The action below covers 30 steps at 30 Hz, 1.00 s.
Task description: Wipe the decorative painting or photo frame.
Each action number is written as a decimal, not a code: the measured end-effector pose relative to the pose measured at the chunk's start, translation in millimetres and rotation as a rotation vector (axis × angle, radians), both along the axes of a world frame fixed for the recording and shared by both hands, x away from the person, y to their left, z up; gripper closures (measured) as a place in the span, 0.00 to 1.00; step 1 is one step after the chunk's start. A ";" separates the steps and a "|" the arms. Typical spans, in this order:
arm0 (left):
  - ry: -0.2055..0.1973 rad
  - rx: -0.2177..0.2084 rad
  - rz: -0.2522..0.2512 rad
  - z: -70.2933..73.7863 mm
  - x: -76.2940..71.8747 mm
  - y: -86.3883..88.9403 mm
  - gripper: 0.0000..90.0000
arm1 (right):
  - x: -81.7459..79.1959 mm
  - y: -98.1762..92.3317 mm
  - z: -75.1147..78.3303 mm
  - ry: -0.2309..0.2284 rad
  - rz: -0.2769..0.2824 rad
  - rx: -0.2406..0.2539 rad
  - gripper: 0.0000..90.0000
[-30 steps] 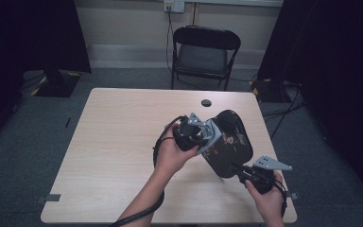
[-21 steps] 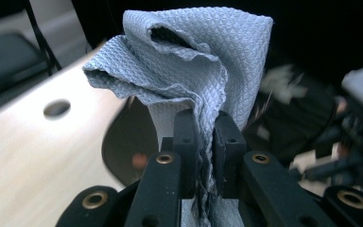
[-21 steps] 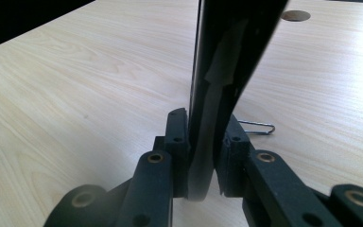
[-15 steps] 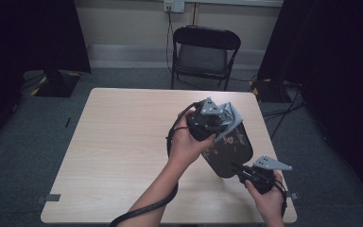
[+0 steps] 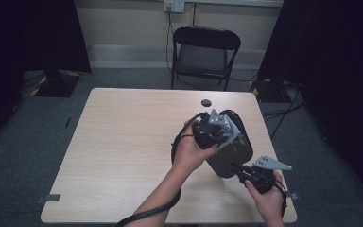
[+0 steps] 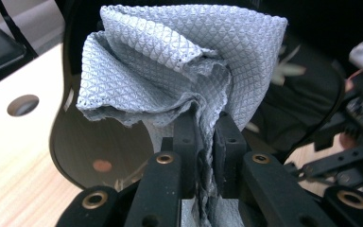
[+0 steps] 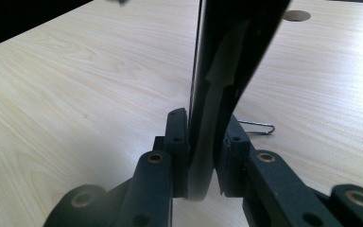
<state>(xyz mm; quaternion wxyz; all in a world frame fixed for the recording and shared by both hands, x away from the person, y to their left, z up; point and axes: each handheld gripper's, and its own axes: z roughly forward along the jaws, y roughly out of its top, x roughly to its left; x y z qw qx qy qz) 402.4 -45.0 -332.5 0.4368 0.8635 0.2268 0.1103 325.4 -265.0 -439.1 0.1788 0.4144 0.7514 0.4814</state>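
The left gripper (image 6: 203,156) has its jaws clamped on a grey cloth (image 6: 184,66), which bunches just beyond them against a black plate (image 5: 229,142). The right gripper (image 7: 201,156) has its jaws clamped on the plate's edge, holding it tilted above the table (image 5: 123,142).

The room is dim and the table (image 5: 123,156) is evenly lit from above; close to each gripper's jaws, the picture is blurred.
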 end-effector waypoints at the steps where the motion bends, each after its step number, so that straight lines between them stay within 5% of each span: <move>1: 0.000 0.008 0.002 -3.7 -0.5 -0.1 0.91 | 0.0 0.0 0.0 -0.001 0.000 0.000 0.86; 16: 0.115 0.075 -0.007 -77.2 -8.6 -2.5 0.91 | -0.2 0.1 0.0 0.001 -0.001 -0.002 0.86; 30: 0.190 0.158 -0.012 -117.1 -9.7 -4.5 0.91 | -0.1 -0.1 0.1 0.001 0.002 -0.002 0.86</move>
